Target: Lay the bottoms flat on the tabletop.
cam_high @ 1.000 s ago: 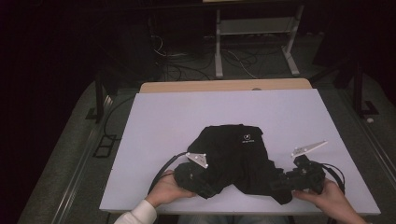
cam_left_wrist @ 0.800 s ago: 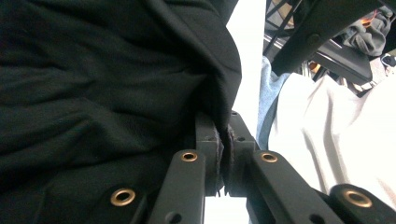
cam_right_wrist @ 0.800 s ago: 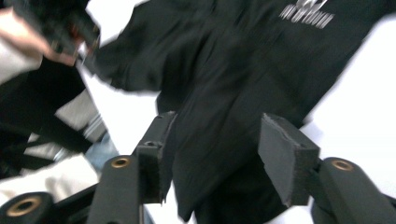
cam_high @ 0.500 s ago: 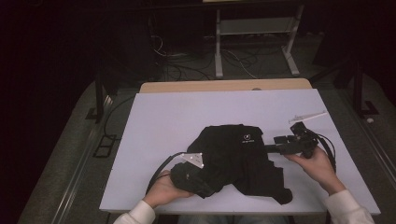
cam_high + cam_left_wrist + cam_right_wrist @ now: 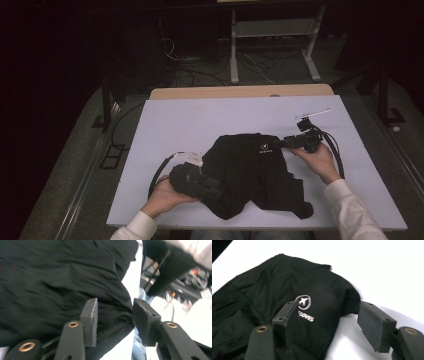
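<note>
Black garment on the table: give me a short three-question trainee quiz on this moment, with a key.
1. True or false: the garment lies on the white sheet.
2. Multiple choice: what is printed on the garment in the right gripper view? A) a red stripe B) a white logo with lettering C) nothing
3. In their own views, are the pads of the left gripper and right gripper pressed on the cloth or apart?

Key:
1. True.
2. B.
3. Apart: both stand open over the cloth. The left has just been opening and the right closing a little, neither clamping the cloth.
</note>
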### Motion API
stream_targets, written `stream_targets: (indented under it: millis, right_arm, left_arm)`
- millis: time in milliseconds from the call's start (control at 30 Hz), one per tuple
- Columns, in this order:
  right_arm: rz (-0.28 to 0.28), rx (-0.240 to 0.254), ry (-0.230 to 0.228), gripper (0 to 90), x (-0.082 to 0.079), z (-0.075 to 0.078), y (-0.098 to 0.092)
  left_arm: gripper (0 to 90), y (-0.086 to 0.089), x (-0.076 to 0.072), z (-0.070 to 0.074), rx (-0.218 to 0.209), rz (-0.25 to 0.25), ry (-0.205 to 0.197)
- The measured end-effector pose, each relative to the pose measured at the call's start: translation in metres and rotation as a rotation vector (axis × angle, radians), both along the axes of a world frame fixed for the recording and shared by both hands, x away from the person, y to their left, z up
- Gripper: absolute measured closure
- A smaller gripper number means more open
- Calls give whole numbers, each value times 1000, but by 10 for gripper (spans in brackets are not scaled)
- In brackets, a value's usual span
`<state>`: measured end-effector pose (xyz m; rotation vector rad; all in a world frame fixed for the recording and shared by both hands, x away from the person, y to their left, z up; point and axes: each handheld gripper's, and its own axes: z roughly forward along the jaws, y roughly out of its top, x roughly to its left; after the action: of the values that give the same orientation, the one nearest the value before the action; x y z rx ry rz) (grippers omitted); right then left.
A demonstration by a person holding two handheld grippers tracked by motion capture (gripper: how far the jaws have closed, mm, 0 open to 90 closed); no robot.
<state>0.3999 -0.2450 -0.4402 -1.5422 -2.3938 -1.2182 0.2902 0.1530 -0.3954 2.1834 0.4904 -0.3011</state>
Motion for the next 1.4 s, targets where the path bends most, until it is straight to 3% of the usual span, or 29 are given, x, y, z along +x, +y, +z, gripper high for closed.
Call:
stream_targets:
  millis: [200,333,433,467,667,733,867,1033,1400]
  right_arm:
    - [10,24,25,473,7,-12,3]
    - [19,85,73,638,12,-20,3]
    - [35,114,101,838,14,-25,1]
    - [41,115,103,855,14,-25,0]
    - [15,140,48,860,8,-7,-16]
    - [-8,109,37,860,5,0,-25]
    - [-49,93,39,860,-2,7,-41]
    - [-120,83,79,860,-10,2,-61]
    - [-183,89,120,860,-21,-11,-86]
  left_arm:
    - [402,8,9,10,-10,96,-80]
    - [345,11,16,10,-32,146,-85]
    - [313,13,21,10,-33,187,-100]
    - [301,13,23,10,-28,200,-106]
    - [289,18,40,9,-12,314,-107]
    - [290,19,47,9,-12,348,-100]
    - [304,16,63,7,10,397,-114]
    - [321,-1,83,-1,65,405,-143]
    - [429,-36,126,-27,82,418,-143]
